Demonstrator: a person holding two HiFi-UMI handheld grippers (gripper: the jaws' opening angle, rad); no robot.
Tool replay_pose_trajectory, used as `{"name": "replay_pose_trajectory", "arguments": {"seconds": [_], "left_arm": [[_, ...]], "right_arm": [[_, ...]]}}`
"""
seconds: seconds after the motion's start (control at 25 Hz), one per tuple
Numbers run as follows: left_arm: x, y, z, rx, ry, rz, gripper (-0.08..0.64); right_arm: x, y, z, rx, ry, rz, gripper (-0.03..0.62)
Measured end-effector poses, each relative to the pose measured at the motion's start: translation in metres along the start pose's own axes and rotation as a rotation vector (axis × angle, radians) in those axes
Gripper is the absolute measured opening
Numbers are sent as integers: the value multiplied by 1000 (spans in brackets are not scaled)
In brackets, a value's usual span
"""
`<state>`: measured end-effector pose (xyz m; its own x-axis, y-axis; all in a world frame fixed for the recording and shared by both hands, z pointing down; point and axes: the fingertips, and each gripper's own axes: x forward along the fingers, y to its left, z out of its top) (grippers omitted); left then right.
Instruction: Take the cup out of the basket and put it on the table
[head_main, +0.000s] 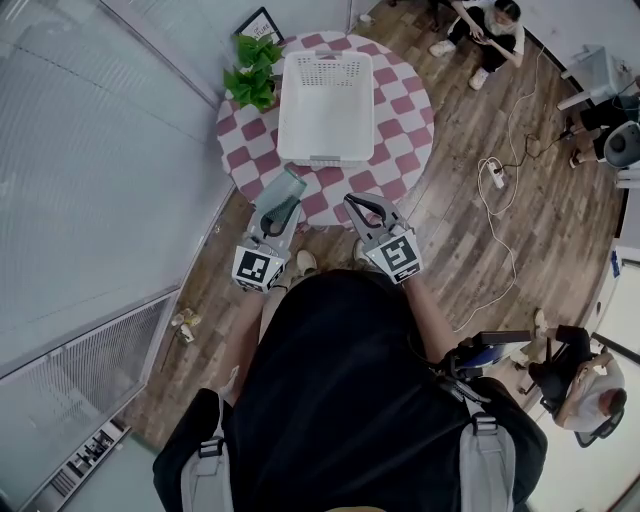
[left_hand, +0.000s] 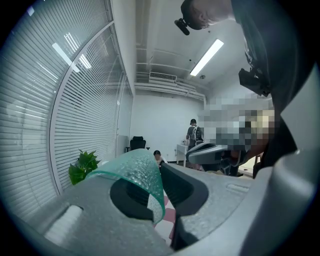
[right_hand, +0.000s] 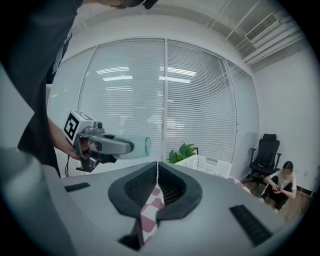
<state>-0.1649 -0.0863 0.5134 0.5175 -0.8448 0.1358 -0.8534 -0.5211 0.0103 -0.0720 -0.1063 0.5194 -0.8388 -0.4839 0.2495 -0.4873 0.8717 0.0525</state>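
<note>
The left gripper (head_main: 278, 215) has its fingers (left_hand: 177, 186) clamped on the wall of the translucent green cup (head_main: 285, 188), which is out of the white basket (head_main: 325, 105) and lies on its side in the air by the near edge of the checked tabletop (head_main: 398, 112). In the left gripper view only a curved strip of the cup's wall shows, the rest hidden behind the fingers. The right gripper (head_main: 365, 208) hovers just beside it, its fingers (right_hand: 140, 189) closed together on nothing; the basket's inside is too small to make out.
</note>
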Motion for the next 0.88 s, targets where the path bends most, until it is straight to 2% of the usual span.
{"name": "replay_pose_trajectory", "arguments": {"seconds": [0.12, 0.24, 0.4, 0.72, 0.88], "left_arm": [[1, 6, -5, -6, 9, -13, 48], [-4, 16, -11, -8, 15, 6, 48], [6, 11, -19, -24, 11, 3, 48], [26, 16, -34, -37, 22, -15, 48], [38, 9, -48, -24, 43, -48, 48]], "right_arm": [[5, 1, -8, 17, 14, 14, 14], [16, -1, -16, 30, 11, 23, 14], [11, -10, -29, 47, 28, 27, 14], [13, -21, -43, 64, 56, -7, 14], [12, -29, -58, 62, 83, -32, 12]]}}
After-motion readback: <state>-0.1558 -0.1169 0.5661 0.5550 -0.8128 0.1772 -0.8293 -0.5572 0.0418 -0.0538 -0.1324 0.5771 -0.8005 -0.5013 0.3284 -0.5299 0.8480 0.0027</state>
